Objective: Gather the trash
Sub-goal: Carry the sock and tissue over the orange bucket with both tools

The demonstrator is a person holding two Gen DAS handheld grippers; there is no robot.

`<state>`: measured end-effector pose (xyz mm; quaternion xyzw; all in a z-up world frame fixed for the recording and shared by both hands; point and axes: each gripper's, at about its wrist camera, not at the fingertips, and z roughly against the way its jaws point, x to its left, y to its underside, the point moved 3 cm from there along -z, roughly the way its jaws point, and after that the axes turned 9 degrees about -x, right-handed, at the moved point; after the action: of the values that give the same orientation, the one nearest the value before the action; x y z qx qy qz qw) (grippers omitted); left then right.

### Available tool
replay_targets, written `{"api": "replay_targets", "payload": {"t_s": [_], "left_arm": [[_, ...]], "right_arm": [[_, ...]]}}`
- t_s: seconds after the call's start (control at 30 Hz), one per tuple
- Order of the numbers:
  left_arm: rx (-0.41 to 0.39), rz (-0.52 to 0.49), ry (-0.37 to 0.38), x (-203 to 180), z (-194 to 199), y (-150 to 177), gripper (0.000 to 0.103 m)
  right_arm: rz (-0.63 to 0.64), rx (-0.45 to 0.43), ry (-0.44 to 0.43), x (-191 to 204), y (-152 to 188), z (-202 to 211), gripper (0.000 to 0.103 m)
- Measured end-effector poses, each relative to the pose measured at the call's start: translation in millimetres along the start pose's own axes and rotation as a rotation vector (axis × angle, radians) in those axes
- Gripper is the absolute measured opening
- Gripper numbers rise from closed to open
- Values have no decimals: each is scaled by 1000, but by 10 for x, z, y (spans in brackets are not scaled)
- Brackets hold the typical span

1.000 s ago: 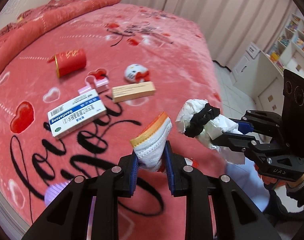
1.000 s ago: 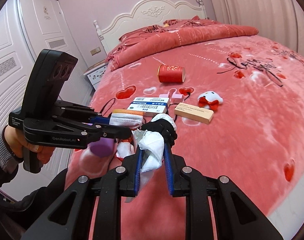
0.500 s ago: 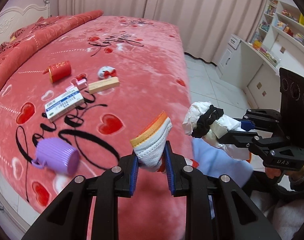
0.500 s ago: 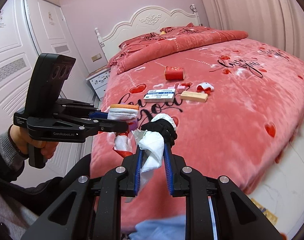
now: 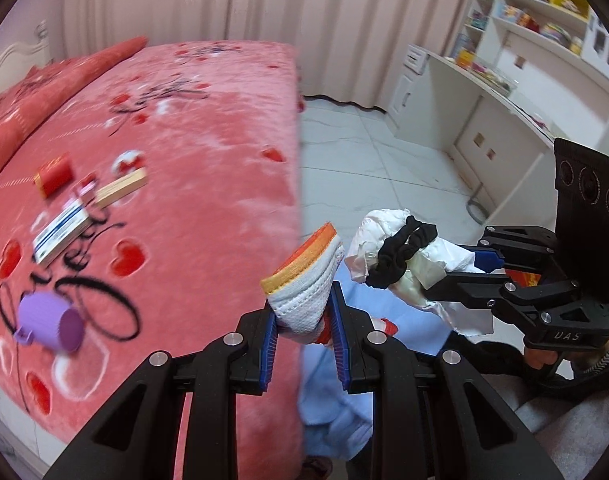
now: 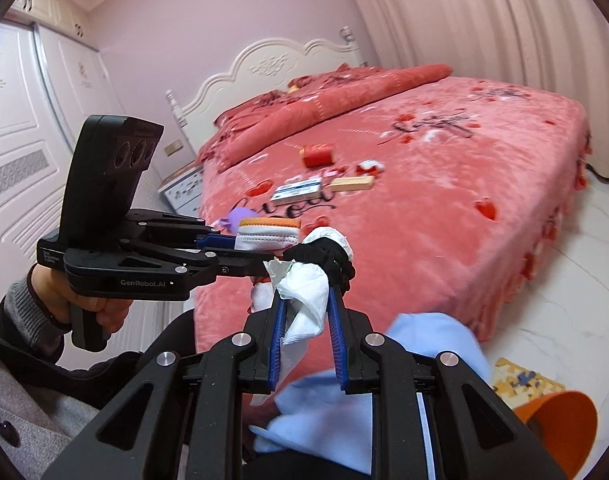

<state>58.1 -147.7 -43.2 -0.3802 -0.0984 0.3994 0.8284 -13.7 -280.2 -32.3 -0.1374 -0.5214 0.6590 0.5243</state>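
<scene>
On our left, the left gripper (image 5: 303, 316) was clamped on a folded white sock (image 5: 304, 280) with an orange-and-yellow cuff, held past the bed (image 5: 208, 152) edge. Just right of it, our right gripper (image 6: 304, 312) pinched crumpled white tissue (image 6: 306, 296) — a black scrunchie (image 6: 324, 258) wrapped around it.

Only two markings could be read. The body of the left gripper (image 6: 284, 254), at the lower left of the right wrist view, carried "GenRobot.AI" in pale letters. The body of the right gripper (image 5: 420, 286), at the lower right of the left wrist view, bore "DAS". Black script ran across the bedspread (image 6: 444, 208), but blur left it unreadable, and the print on the blue-and-white box (image 6: 298, 191) was too small to tell.
</scene>
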Motion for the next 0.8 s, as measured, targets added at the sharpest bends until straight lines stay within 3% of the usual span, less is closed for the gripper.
{"api": "replay_targets", "payload": {"t_s": [0.33,0.8], "left_arm": [[33,-146,130,-685,-511,-310,26],[131,-316,339,-1696,-1385,-557,26]], "right_arm": [[-81,-85,168,-622,97,794,21],[-238,-138,451,-1736,523,1846,21]]}}
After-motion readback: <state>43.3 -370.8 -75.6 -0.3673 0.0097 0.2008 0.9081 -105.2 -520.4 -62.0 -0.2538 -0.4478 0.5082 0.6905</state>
